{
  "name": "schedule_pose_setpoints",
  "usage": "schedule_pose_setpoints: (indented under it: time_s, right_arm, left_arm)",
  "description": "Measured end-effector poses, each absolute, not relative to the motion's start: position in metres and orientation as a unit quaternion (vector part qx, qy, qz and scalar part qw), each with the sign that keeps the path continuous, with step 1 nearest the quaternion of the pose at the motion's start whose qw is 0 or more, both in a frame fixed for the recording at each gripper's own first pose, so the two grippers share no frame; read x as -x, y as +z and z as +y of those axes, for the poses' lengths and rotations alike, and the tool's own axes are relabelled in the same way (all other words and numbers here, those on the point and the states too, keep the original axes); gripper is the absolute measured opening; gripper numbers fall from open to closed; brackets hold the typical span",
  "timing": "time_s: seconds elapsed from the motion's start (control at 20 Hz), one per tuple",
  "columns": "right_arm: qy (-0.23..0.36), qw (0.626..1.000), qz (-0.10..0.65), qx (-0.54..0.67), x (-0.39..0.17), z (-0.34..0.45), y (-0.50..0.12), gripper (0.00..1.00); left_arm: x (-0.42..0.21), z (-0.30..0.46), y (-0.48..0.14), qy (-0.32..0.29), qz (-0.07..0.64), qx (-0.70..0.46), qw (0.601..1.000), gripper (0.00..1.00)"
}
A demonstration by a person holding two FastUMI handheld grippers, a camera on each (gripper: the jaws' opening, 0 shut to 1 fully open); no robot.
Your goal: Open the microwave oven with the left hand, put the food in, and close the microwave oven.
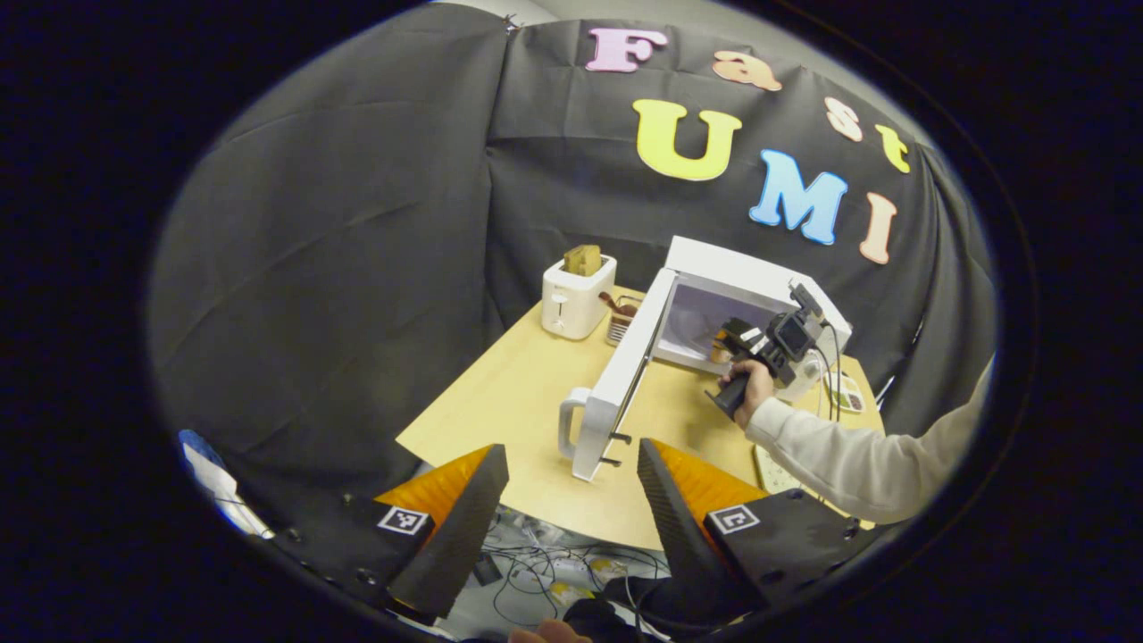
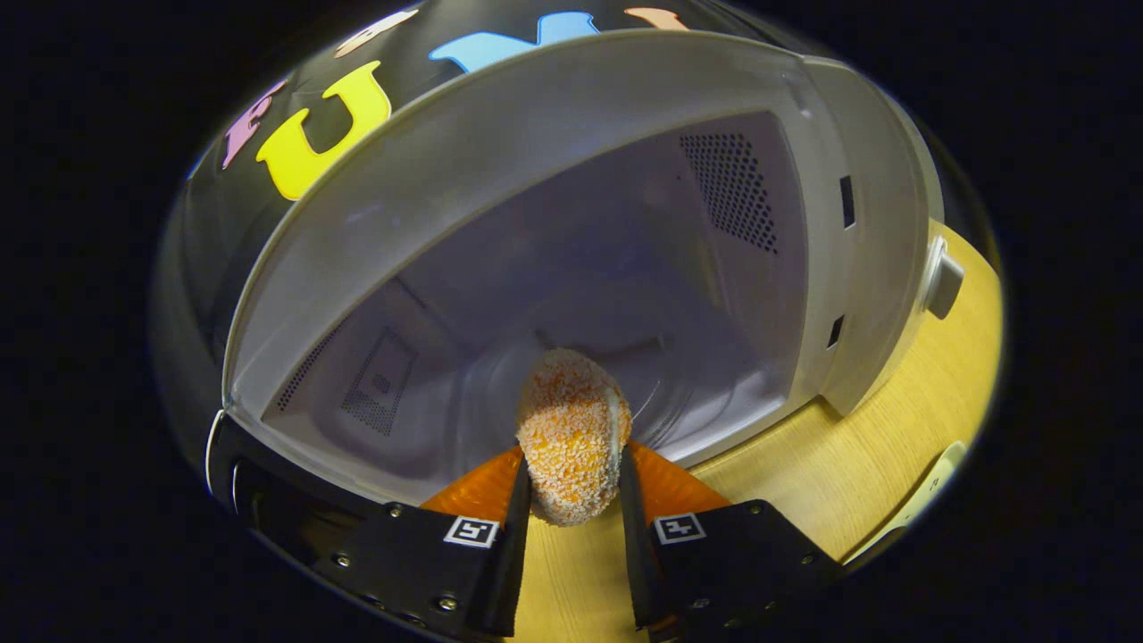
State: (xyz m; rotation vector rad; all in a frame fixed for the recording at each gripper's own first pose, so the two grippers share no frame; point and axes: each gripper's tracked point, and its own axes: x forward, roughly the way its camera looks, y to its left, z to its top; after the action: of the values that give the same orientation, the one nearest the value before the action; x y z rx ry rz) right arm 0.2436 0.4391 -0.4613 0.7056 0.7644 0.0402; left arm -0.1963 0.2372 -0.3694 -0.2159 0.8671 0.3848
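Note:
The white microwave oven (image 1: 750, 277) stands at the back of the wooden table (image 1: 509, 402), its door (image 1: 621, 379) swung wide toward me, handle at the near end. My left gripper (image 1: 567, 500) hangs open off the table's front edge, short of the door. In the left gripper view a hand holds the right gripper (image 1: 741, 339) at the oven's mouth. In the right gripper view my right gripper (image 2: 571, 482) is shut on a breaded, orange-crumbed piece of food (image 2: 571, 438), held at the threshold of the oven cavity (image 2: 571, 295), above its floor.
A white toaster (image 1: 578, 295) with bread in its slot stands at the table's back left, a small rack (image 1: 619, 321) beside it. Cables lie on the floor (image 1: 554, 572) under the table's front edge. A sleeved arm (image 1: 857, 455) crosses the table's right side.

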Motion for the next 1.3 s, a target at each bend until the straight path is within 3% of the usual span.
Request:
schedule_pose_setpoints:
  time_s: [0.1,0.2,0.5,0.7,0.8,0.85,0.95,1.1,1.3]
  right_arm:
    - [0.003,0.877,0.335,-0.344,-0.259,0.437,-0.462,0.49]
    - [0.002,0.878,0.322,-0.353,-0.269,0.443,-0.466,0.48]
    - [0.001,0.886,0.269,-0.379,-0.302,0.459,-0.472,0.6]
    - [0.005,0.889,0.217,-0.404,-0.32,0.461,-0.467,0.7]
    - [-0.009,0.884,0.206,-0.419,-0.324,0.459,-0.469,0.7]
    - [-0.029,0.886,0.2,-0.417,-0.327,0.455,-0.47,0.73]
    - [-0.029,0.889,0.204,-0.409,-0.326,0.453,-0.468,0.75]
    - [0.012,0.878,0.222,-0.425,-0.314,0.468,-0.465,0.8]
    - [0.002,0.88,0.237,-0.411,-0.307,0.463,-0.467,0.81]
  left_arm:
    - [0.202,0.237,-0.369,0.19,0.432,0.097,0.876,1.0]
    - [0.204,0.232,-0.371,0.189,0.441,0.089,0.873,0.95]
    - [0.201,0.222,-0.379,0.187,0.456,0.083,0.866,1.0]
    - [0.206,0.222,-0.383,0.19,0.462,0.077,0.863,0.98]
    - [0.21,0.223,-0.386,0.196,0.466,0.082,0.859,0.95]
    - [0.21,0.224,-0.387,0.199,0.466,0.086,0.858,1.0]
    - [0.208,0.224,-0.388,0.202,0.463,0.091,0.858,0.96]
    - [0.204,0.223,-0.388,0.2,0.459,0.095,0.86,1.0]
    - [0.197,0.222,-0.385,0.191,0.452,0.087,0.867,0.98]
